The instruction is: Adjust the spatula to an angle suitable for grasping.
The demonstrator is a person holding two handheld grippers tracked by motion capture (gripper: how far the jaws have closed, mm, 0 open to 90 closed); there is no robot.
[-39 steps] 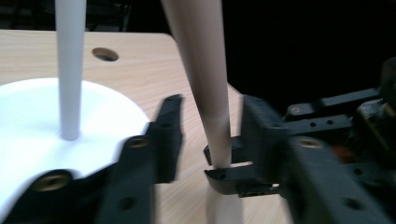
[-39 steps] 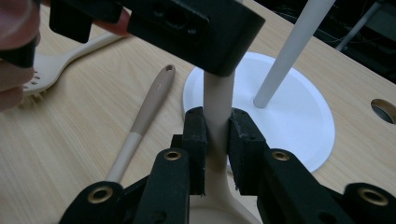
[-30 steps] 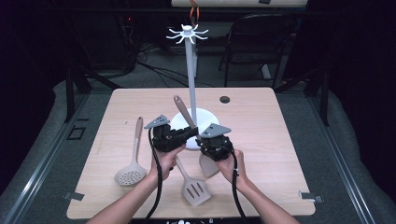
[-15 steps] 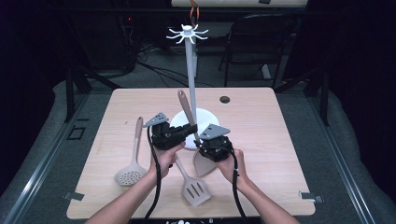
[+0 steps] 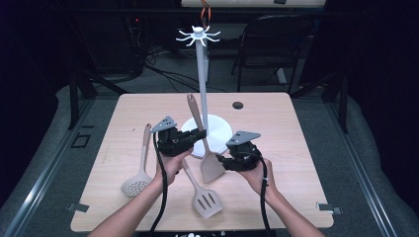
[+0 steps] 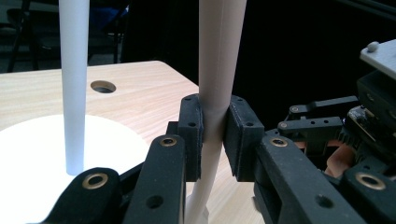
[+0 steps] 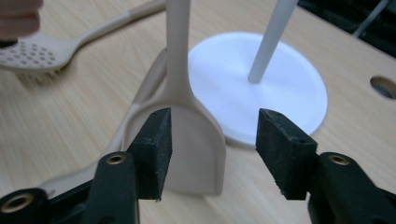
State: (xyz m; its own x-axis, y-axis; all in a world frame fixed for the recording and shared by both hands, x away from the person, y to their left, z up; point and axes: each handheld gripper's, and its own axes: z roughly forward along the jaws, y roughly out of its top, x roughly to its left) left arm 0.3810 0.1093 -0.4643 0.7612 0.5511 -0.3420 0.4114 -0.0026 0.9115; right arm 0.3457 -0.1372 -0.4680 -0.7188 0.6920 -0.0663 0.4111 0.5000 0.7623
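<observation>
With right tongs (image 7: pixel 212 154) just opened off the solid spatula (image 5: pixel 210 165) beside the white stand (image 5: pixel 202 84), held now by left tongs (image 6: pixel 215 137) alone, ready for hanging.

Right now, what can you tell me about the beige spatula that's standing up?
The beige solid plastic-looking spatula has a long thin handle and a flat blade. It stands nearly upright, blade down by the white round stand base. The left hand-held gripper clamps its handle; the right hand-held gripper has just been opening, pads off the blade.

skimmer (image 5: pixel 137 183) left of slotted turner (image 5: pixel 206 201)
</observation>
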